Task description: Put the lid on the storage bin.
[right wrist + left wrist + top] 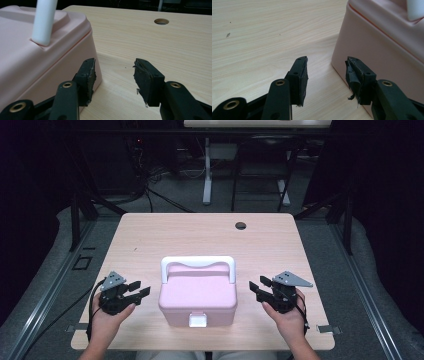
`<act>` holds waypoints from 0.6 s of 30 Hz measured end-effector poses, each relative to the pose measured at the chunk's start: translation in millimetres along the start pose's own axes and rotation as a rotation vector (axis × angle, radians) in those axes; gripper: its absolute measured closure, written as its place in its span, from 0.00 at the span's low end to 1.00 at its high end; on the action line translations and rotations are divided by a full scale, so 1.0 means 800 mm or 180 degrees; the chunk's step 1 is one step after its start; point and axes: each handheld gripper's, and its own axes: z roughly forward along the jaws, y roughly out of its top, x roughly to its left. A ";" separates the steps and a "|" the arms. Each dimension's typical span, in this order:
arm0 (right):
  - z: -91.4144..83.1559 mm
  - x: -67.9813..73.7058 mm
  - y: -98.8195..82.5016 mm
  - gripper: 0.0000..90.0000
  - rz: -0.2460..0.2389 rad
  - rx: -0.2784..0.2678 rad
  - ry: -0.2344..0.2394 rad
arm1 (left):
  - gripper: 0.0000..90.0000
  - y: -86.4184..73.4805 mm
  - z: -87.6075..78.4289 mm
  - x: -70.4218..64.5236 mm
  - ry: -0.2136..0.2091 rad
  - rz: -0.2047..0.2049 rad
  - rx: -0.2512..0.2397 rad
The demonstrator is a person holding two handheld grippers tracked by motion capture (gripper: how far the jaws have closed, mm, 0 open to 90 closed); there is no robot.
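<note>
Box [198,296] untouched on surface [150,235], lid apparently latched; left hand-held gripper [138,289] and right hand-held gripper [259,287] flank it, wide and empty; handling remains.

1. The high view looks forward and down from above the person's side; the table [150,240] fills the frame's centre.
2. The left gripper view sits low and close over the tabletop, the pink box [384,45] at the frame's right.
3. The right gripper view is equally low, with the box at left.
4. All three views share the box and tabletop.
</note>
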 end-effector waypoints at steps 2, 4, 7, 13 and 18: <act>0.002 -0.002 -0.004 0.56 0.0004 0.0018 -0.0012 | 0.58 -0.003 0.002 0.001 0.0017 0.0014 0.0004; 0.002 -0.003 -0.007 0.56 0.0003 0.0018 -0.0024 | 0.57 -0.006 0.003 0.002 0.0018 0.0028 0.0024; 0.004 -0.004 -0.012 0.55 -0.0009 0.0038 -0.0022 | 0.57 -0.011 0.005 0.003 0.0012 0.0018 0.0063; 0.011 -0.005 -0.020 0.55 -0.0063 0.0093 -0.0041 | 0.56 -0.017 0.011 0.007 0.0026 -0.0011 0.0114; 0.014 -0.007 -0.024 0.55 -0.0060 0.0130 -0.0069 | 0.56 -0.021 0.014 0.009 0.0041 -0.0029 0.0133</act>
